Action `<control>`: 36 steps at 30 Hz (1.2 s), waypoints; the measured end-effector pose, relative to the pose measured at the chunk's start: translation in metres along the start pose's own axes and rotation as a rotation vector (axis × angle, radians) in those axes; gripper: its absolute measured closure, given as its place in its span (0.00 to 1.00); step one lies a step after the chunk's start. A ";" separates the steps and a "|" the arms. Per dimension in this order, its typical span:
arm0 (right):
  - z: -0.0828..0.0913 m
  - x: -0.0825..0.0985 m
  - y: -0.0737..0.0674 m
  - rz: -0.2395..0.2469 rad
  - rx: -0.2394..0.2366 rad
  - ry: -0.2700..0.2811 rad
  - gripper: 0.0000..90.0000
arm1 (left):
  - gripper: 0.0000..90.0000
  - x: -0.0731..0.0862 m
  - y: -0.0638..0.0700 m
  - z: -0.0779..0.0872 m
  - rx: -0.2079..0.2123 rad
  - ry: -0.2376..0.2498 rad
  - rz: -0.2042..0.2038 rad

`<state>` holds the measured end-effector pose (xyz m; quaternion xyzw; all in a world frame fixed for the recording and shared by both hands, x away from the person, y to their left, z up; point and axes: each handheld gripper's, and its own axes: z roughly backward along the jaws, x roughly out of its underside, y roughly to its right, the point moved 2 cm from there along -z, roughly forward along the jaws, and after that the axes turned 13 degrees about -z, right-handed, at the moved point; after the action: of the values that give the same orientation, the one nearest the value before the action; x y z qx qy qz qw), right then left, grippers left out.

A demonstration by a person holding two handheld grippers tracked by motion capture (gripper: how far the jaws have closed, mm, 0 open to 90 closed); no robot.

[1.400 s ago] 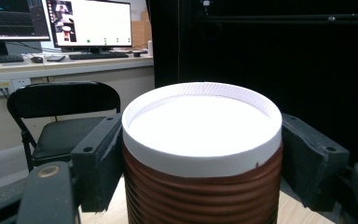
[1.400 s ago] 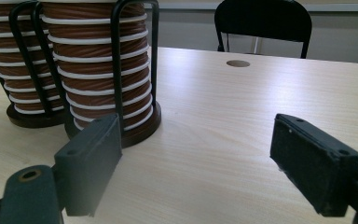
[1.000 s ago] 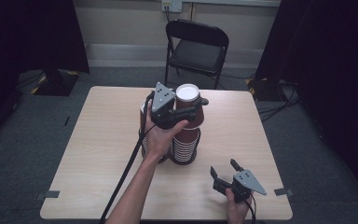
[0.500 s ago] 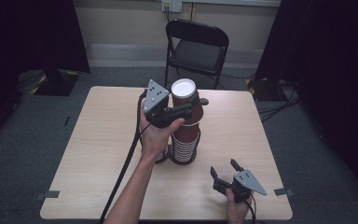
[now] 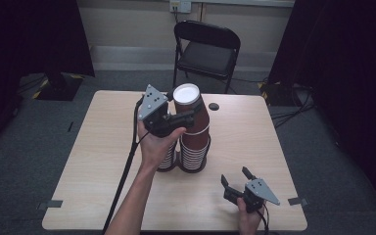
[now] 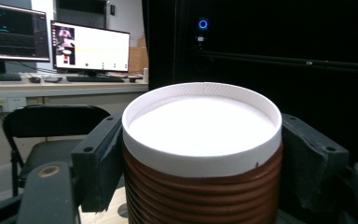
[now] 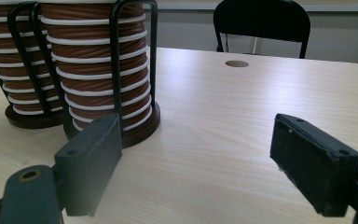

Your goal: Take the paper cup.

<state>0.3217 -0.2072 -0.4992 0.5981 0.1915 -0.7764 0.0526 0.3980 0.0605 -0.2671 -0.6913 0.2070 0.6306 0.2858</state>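
Left hand-held gripper (image 5: pixel 188 117) is raised above the light wooden counter (image 5: pixel 93 161), jaws clamped on either side of a brown ribbed paper cup (image 5: pixel 192 115), upside down with its white base on top, tilted a bit. In the left gripper view the same cup (image 6: pixel 203 154) sits tight between both black pads. The cup is lifted over a stack of brown paper cups with white rims (image 5: pixel 194 152) standing in a black wire holder (image 7: pixel 116 60) on a round base; a second similar stack (image 7: pixel 16 65) stands just beside it, partly hidden behind the left hand (image 5: pixel 154 144). Right hand-held gripper (image 5: pixel 235 178) rests low near the counter's front edge, well apart from the stacks, jaws spread wide with nothing between them. Black folding chair (image 5: pixel 206 46) stands behind the counter; small round hole (image 5: pixel 214 106) in the counter top near the far edge.
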 end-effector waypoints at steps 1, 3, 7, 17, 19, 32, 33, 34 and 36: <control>0.000 0.000 0.000 0.001 0.000 0.000 0.17 | 0.25 0.000 0.001 0.003 0.000 -0.003 -0.007; 0.000 0.000 0.000 0.000 0.001 0.000 0.17 | 0.25 0.000 0.001 0.007 -0.010 0.005 -0.005; 0.000 0.000 0.000 0.000 0.001 -0.002 0.17 | 0.25 -0.001 0.004 0.015 -0.013 0.014 -0.002; 0.000 0.000 0.000 0.001 0.002 -0.002 0.17 | 0.25 -0.003 0.011 0.029 -0.012 0.017 0.017; 0.000 0.000 -0.001 0.006 0.003 -0.003 0.17 | 0.25 -0.003 0.013 0.031 -0.006 0.010 0.026; -0.001 0.000 -0.001 0.008 0.002 -0.005 0.17 | 0.25 0.008 0.021 0.045 0.008 -0.013 0.020; -0.001 0.000 -0.001 0.007 0.000 -0.005 0.17 | 0.25 0.009 0.022 0.047 0.008 -0.011 0.021; -0.001 0.000 -0.001 0.007 0.000 -0.006 0.17 | 0.25 0.010 0.023 0.048 0.008 -0.004 0.024; -0.001 0.000 -0.001 0.008 0.001 -0.006 0.17 | 0.25 0.012 0.025 0.051 0.011 -0.003 0.020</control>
<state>0.3222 -0.2065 -0.4992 0.5967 0.1884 -0.7780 0.0558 0.3445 0.0760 -0.2841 -0.6865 0.2171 0.6334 0.2837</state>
